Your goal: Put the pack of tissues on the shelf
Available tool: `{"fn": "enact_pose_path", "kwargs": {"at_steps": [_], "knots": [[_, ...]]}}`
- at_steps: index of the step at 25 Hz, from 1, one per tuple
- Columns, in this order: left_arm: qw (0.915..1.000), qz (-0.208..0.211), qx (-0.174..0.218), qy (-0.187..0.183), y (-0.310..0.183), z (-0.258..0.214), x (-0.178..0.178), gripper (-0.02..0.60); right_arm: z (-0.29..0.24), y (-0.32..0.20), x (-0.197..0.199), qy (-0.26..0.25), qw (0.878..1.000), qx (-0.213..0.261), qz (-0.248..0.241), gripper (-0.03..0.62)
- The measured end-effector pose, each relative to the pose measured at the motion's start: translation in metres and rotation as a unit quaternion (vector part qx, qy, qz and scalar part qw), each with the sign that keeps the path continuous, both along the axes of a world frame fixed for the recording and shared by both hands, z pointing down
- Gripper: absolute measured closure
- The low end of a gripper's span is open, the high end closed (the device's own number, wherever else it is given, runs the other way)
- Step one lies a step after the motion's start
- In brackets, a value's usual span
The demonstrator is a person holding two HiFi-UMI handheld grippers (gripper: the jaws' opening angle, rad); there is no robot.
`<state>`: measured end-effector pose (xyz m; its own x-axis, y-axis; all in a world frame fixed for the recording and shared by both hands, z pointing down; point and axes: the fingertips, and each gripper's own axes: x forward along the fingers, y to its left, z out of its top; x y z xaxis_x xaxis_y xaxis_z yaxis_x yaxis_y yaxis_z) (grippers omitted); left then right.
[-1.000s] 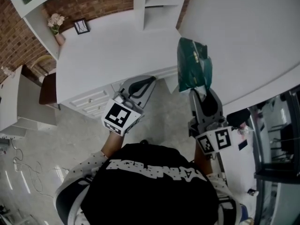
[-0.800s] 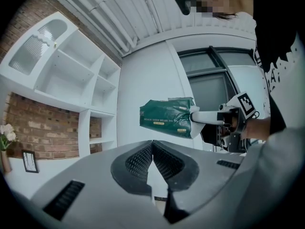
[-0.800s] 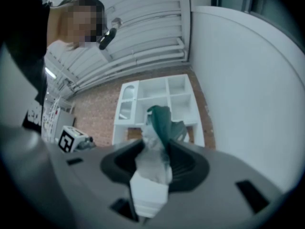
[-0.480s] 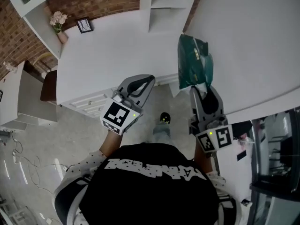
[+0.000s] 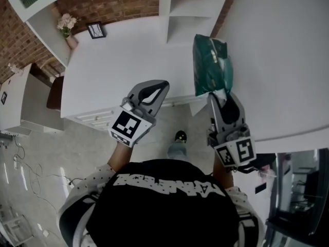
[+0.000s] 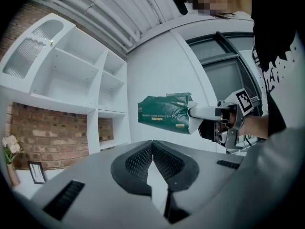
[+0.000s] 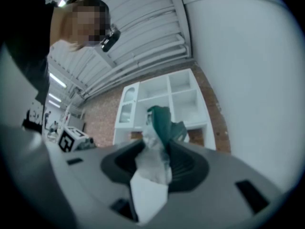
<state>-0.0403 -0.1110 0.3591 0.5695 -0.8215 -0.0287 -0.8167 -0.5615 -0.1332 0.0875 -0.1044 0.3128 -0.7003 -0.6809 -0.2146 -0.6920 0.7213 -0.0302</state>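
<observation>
Head view shows the right gripper [image 5: 218, 95] with its jaws clamped on the white end of the pack of tissues [image 5: 211, 66]. The green pack sticks out ahead of them in the air, near the edge of the white surface [image 5: 118, 60] and apart from the shelf [image 5: 187, 12]. The left gripper [image 5: 154, 89] is alongside, its jaws closed tip to tip with nothing between them.
</observation>
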Motion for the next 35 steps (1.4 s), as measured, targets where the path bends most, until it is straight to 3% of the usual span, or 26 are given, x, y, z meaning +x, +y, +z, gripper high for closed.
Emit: {"fn": "enact_pose_path", "kwargs": {"at_steps": [17, 29, 35], "knots": [[0.9989, -0.046, -0.009, 0.004, -0.089, -0.006, 0.011, 0.546, -0.009, -0.104, 0.002, -0.002, 0.998, 0.016, -0.064, 0.422], [0.9996, 0.013, 0.014, -0.02, -0.147, -0.008, 0.087, 0.545, -0.021, -0.149, 0.005, -0.012, 0.993, 0.046, -0.108, 0.422], [0.9996, 0.005, 0.019, -0.018, -0.189, -0.026, 0.102, 0.54, -0.042, -0.19, -0.001, -0.011, 0.989, 0.045, -0.137, 0.422]]}}
